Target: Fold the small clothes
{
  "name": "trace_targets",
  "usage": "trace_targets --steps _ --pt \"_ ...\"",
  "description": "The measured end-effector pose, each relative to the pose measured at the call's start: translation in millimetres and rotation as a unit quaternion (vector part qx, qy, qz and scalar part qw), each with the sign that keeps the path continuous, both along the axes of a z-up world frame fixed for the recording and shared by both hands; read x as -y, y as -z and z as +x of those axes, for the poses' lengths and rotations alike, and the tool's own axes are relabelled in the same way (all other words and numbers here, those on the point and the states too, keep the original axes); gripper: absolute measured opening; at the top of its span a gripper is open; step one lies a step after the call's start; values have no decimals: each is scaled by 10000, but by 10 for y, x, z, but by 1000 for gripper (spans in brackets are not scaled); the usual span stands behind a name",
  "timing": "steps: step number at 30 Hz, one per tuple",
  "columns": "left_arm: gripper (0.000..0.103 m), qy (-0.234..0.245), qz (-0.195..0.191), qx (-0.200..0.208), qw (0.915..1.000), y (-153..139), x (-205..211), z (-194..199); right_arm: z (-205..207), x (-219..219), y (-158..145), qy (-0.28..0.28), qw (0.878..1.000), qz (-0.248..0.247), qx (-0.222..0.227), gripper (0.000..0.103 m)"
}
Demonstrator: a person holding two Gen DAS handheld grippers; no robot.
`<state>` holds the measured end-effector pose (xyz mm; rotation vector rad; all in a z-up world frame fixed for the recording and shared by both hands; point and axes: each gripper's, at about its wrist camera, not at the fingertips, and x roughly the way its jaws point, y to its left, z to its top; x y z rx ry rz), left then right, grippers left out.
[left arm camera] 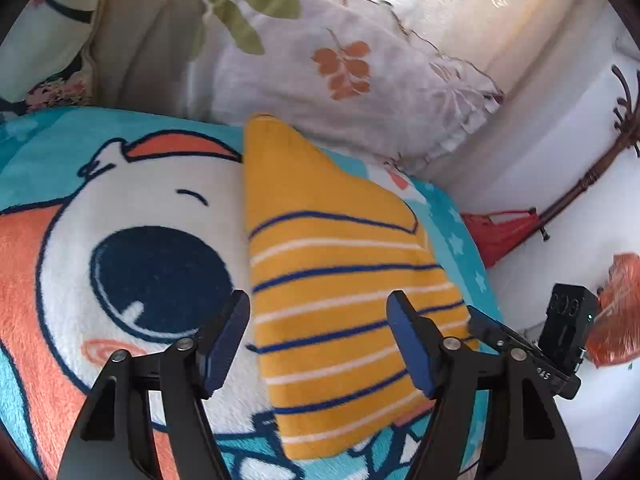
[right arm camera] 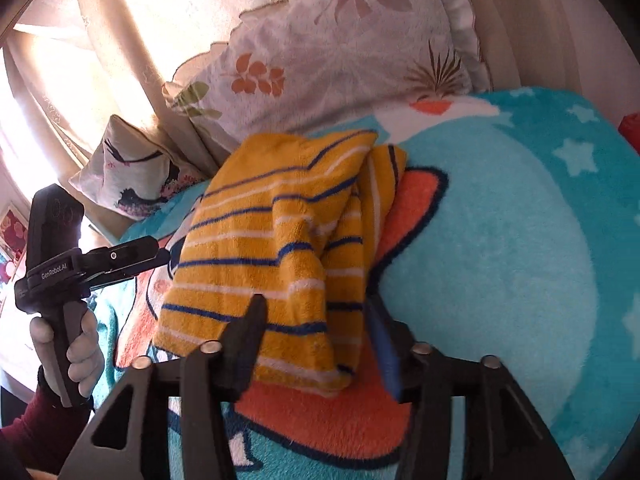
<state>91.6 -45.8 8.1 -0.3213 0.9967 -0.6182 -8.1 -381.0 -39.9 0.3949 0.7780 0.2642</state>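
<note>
Folded yellow terry garment [left arm camera: 340, 288] with navy and white stripes, lying flat on a fleece cartoon blanket [left arm camera: 120, 216] in turquoise, white and orange. Behind the garment, a frilled pillow [left arm camera: 340, 76] with leaf print; further behind, pale curtains [right arm camera: 132, 20] in strong light. Left gripper [left arm camera: 318, 344] released, blue pads apart above the garment. Right gripper [right arm camera: 316, 340] released too, straddling the garment's near edge, not pressing. Left hand [right arm camera: 76, 344] around its black handle, dark red sleeve.

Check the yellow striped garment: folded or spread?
Folded: the yellow striped garment lies doubled in overlapping layers on the blanket.
</note>
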Motion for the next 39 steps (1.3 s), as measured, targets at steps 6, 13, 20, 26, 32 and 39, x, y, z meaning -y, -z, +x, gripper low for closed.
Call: trace_targets --steps 6,13,20,26,32,39 --pt "73 -91 -398 -662 9970 406 -31 435 596 185 103 205 9982 402 -384 75" --pt "91 241 -862 -815 9926 587 376 463 1127 136 498 258 9852 1479 -833 77" --pt "45 121 -772 -470 9958 127 103 391 1139 -201 69 -123 9941 937 -540 34" --pt "50 -219 -109 -106 9996 -158 1 386 1135 -396 -210 -357 9938 1053 -44 31" --pt "54 -282 882 -525 9943 278 41 277 1146 -218 222 514 9956 10 -779 36" --pt "60 -456 800 -332 9952 238 -125 -66 792 -264 -293 400 9992 -16 -5 36"
